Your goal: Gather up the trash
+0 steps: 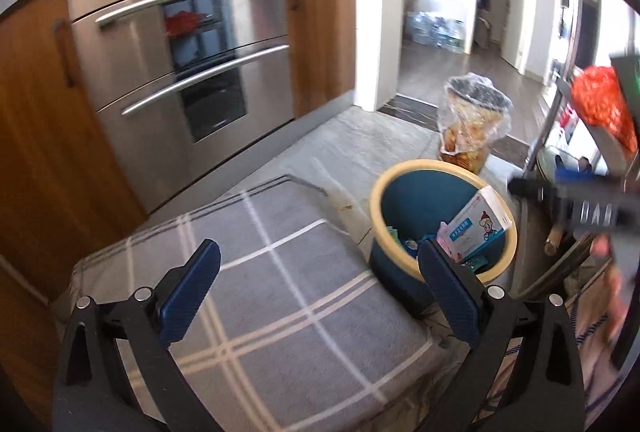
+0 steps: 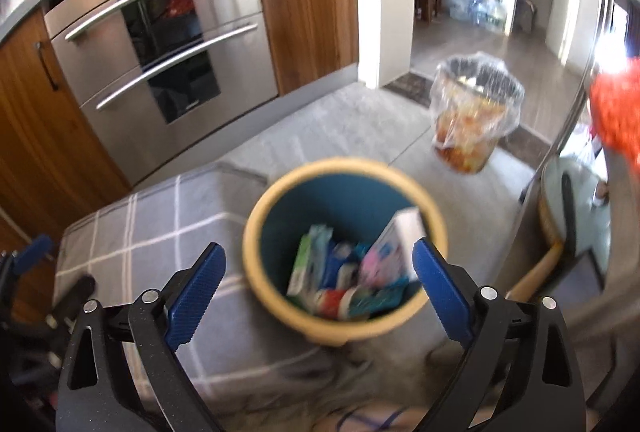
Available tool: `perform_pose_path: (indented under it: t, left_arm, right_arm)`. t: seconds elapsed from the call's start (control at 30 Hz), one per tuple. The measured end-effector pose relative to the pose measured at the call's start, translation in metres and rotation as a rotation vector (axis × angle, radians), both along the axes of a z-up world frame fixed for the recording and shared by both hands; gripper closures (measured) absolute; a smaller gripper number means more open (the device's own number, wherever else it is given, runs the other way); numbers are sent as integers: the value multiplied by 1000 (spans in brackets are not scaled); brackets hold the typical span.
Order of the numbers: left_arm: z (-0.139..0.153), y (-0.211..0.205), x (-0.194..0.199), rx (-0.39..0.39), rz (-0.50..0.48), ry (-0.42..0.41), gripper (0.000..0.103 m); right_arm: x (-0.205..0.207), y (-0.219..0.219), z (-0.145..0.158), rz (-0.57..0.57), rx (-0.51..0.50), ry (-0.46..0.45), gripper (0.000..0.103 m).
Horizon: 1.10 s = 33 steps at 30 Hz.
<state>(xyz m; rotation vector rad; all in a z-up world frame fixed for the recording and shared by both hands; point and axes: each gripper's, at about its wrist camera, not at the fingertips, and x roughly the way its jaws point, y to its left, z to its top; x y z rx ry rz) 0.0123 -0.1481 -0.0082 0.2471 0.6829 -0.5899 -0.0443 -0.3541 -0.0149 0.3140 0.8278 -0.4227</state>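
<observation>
In the blue bin, assorted packaging.

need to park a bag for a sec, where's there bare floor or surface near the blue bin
The grey checked cloth surface left of the cream-rimmed blue bin lies bare. The grey floor between the steel oven, that bin and the plastic-lined bin is open too. Right of the blue bin it is crowded.
</observation>
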Motion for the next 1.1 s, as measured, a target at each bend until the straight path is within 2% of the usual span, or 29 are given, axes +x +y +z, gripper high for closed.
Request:
perform_pose_path:
  t: [0.13,0.23,0.4,1.1]
  left_arm:
    - [1,12,-11,33,5,19,5]
    - [-2,11,-13,37,1,28,5]
    - [-4,9,-9,18,19,35,5]
    - [-5,2,-3,-4,40,44,5]
  right_arm:
    - [-13,19,-22,-13,60,61,8]
    - [-12,23,-29,-17,25,89,8]
    - [-13,17,-25,-71,-22,55,8]
    - [-10,15,-29,-66,-14,65,8]
